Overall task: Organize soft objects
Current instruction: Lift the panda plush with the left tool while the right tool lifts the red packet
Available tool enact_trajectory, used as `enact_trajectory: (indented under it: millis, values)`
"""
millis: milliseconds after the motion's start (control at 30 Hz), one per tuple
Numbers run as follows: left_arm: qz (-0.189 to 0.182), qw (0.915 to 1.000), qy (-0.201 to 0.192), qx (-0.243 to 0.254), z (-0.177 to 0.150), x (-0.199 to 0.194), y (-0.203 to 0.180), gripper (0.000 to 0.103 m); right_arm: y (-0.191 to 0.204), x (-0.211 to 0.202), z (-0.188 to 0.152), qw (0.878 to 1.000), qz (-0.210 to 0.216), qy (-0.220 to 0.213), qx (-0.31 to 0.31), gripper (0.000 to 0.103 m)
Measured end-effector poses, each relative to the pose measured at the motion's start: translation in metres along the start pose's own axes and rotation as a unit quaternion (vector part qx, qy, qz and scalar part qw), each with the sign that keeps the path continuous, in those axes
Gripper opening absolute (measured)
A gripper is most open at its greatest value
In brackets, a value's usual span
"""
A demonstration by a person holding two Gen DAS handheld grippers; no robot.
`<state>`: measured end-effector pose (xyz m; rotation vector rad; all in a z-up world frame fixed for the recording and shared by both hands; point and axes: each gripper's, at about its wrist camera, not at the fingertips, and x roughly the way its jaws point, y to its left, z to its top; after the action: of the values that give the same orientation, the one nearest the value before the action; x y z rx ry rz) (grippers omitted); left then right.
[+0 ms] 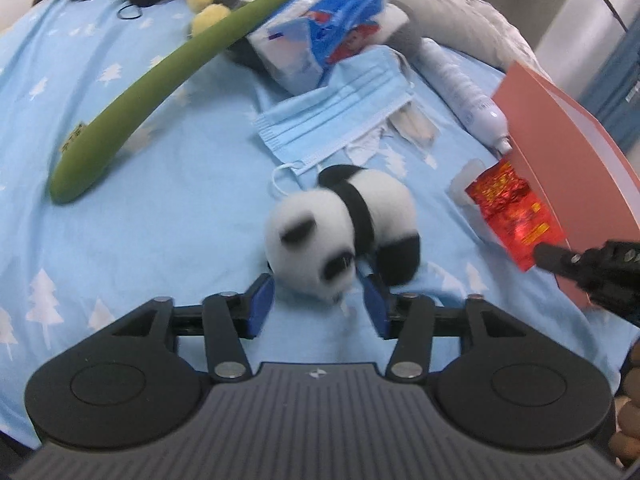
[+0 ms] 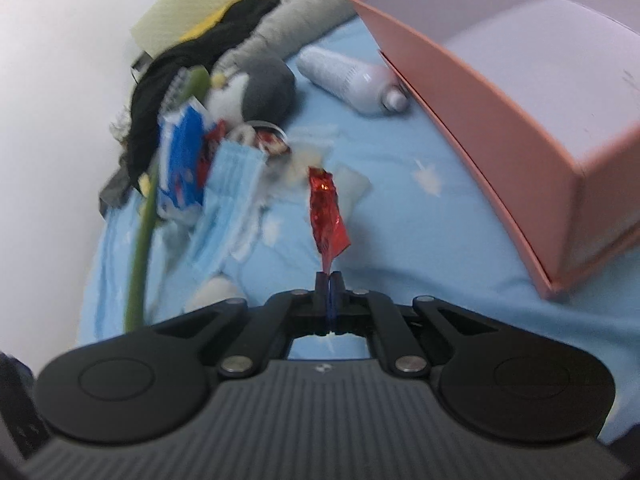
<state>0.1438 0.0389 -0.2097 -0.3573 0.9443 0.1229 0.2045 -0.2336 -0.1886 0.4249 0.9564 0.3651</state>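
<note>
Panda plush [image 1: 344,232] is seen on the blue sheet [image 1: 160,208] just ahead of the left gripper [image 1: 320,300], whose parted jaws flank it without pressing. A face mask [image 1: 332,120] and tissue pack [image 1: 320,32] are crowded beyond it. A red foil packet [image 2: 326,216] is pinched by the closed right gripper [image 2: 330,278], with the pink box [image 2: 500,120] to its right and bare sheet between.

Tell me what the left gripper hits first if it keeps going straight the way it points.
Most likely the panda plush: it sits right ahead of the left gripper, between the open blue fingers. Depth is hard to judge, but nothing else lies nearer.
</note>
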Motion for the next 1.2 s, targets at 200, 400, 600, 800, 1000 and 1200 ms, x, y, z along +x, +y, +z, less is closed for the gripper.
enact_trajectory:
  millis: [200, 400, 600, 800, 1000, 1200]
  values:
    - [-0.025, 0.9986, -0.003, 0.047, 0.004, -0.008, 0.001, 0.073, -0.003, 0.004, -0.014, 0.997, -0.057, 0.02, -0.045, 0.011]
    - [-0.048, 0.9945, -0.021, 0.09, 0.023, -0.012, 0.005, 0.074, 0.012, -0.007, -0.015, 0.988, -0.092, 0.0, -0.121, 0.049]
    - [-0.056, 0.9896, -0.026, 0.129, 0.039, -0.003, 0.003, 0.074, 0.036, 0.008, -0.004, 0.975, -0.104, -0.011, -0.198, 0.048]
    - [-0.065, 0.9882, -0.018, 0.138, 0.041, 0.008, 0.002, 0.074, 0.042, 0.036, 0.009, 0.967, -0.12, -0.008, -0.224, 0.048]
    - [-0.075, 0.9877, -0.007, 0.137, 0.05, 0.021, 0.008, 0.074, 0.037, 0.057, 0.02, 0.965, -0.132, -0.002, -0.228, 0.066]
    - [-0.088, 0.9844, 0.019, 0.151, 0.051, 0.035, 0.011, 0.067, 0.034, 0.07, 0.021, 0.964, -0.132, 0.004, -0.231, 0.066]
